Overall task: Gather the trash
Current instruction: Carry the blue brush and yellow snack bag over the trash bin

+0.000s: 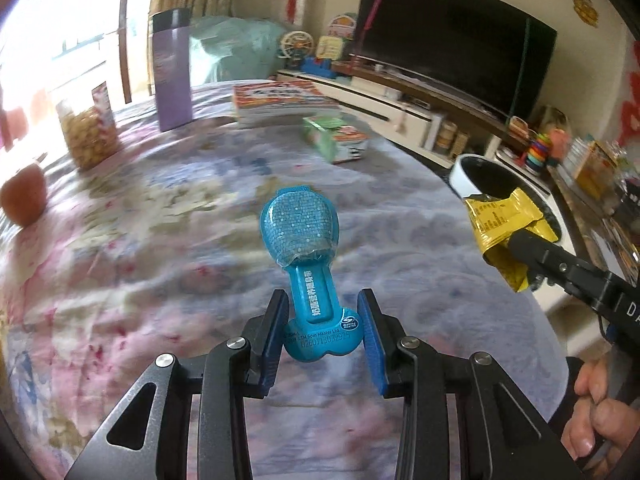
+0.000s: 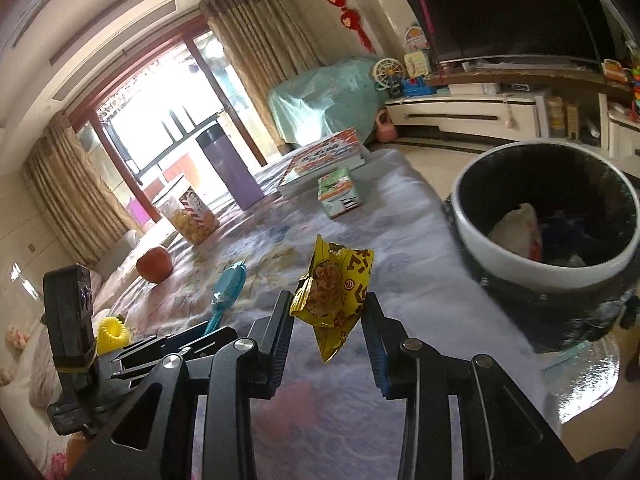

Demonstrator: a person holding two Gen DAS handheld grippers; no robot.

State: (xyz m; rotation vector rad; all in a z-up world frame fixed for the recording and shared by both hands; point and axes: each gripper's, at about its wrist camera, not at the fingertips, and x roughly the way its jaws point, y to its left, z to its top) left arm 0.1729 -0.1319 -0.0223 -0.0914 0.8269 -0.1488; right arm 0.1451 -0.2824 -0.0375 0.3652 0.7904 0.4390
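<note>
I hold two pieces of trash, one in each gripper, both lifted off the bed cover [image 1: 140, 240]

My left gripper [image 1: 323, 320] is squeezed on the fat bottom end of a blue plastic pack [image 1: 308, 264]. The pack is long, and it sticks out straight ahead of my fingers, with its wide sparkly end farthest from me. My right gripper [image 2: 327, 320] is squeezed on a crumpled yellow wrapper [image 2: 332, 292]. The wrapper stands up between the blue pads, with one pointy corner hanging down below them.

The trash bin [image 2: 516, 256] is where both things should go, I think. It is a round white pot with a black inside, standing off the edge of the bed. It already has some trash in it. From my right gripper the bin lies ahead and to the right, quite near. From my left gripper the bin [image 1: 460, 178] is far over on the right side, and my right gripper with the yellow wrapper [image 1: 506, 232] is between me and the bin.

So my right hand is nearer. I guess it should go first, move over the open top and let go. Then my left hand can swing across, and the long pack should point down into the bin so it does not catch on the rim
</note>
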